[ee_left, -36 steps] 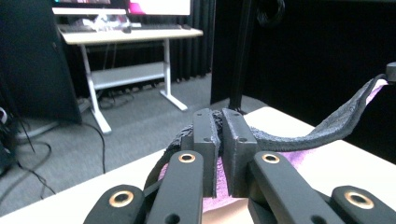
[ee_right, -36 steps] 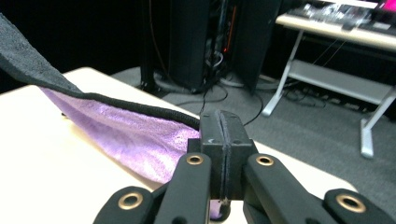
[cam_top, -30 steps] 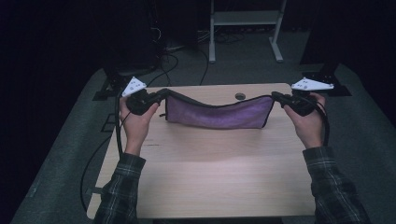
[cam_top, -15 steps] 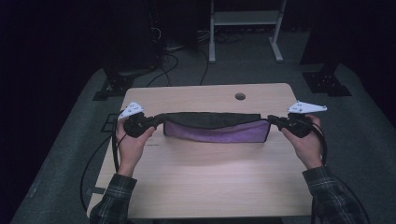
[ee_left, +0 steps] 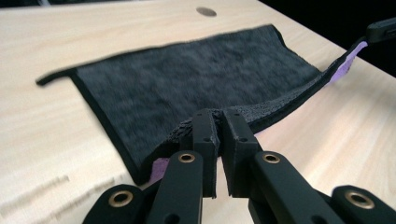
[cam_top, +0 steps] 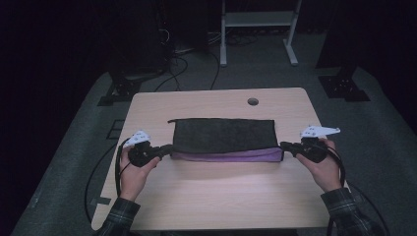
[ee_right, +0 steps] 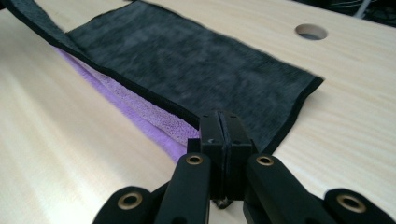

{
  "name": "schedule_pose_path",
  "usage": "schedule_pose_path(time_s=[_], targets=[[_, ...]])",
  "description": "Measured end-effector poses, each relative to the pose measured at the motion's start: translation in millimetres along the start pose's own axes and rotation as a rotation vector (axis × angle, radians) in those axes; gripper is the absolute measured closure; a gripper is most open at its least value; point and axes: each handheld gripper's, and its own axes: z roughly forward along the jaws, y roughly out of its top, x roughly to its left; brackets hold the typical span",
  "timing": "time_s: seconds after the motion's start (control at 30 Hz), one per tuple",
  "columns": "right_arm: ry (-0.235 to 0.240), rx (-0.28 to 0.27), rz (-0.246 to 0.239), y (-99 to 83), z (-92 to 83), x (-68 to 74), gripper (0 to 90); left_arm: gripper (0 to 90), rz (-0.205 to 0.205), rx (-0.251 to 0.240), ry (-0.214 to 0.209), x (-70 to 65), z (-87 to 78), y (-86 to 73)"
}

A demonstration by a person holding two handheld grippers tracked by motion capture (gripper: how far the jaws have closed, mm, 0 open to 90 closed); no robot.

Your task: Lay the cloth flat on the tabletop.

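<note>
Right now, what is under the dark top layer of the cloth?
Under the dark layer a purple layer of the same cloth shows along the near edge. Both claws, left and right, pinch its corners. Farther back it is covered.

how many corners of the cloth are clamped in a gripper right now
2. The left gripper is shut on the cloth's near left corner, the right gripper on its near right corner. The two far corners lie free on the table.

No text, label, brand, number or sign can be read anywhere: none is seen on the cloth [cam_top: 223,135], the desk [cam_top: 221,196] or the grippers.
</note>
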Motion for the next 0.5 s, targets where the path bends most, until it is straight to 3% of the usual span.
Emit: schedule_pose_path(time_s=[0.5], targets=[[0.046, 0.068, -0.023, -41.5, -22.2, 33.8, 88.6, 84.7, -0.040, 0.076, -0.057, -23.8, -20.6, -43.0]])
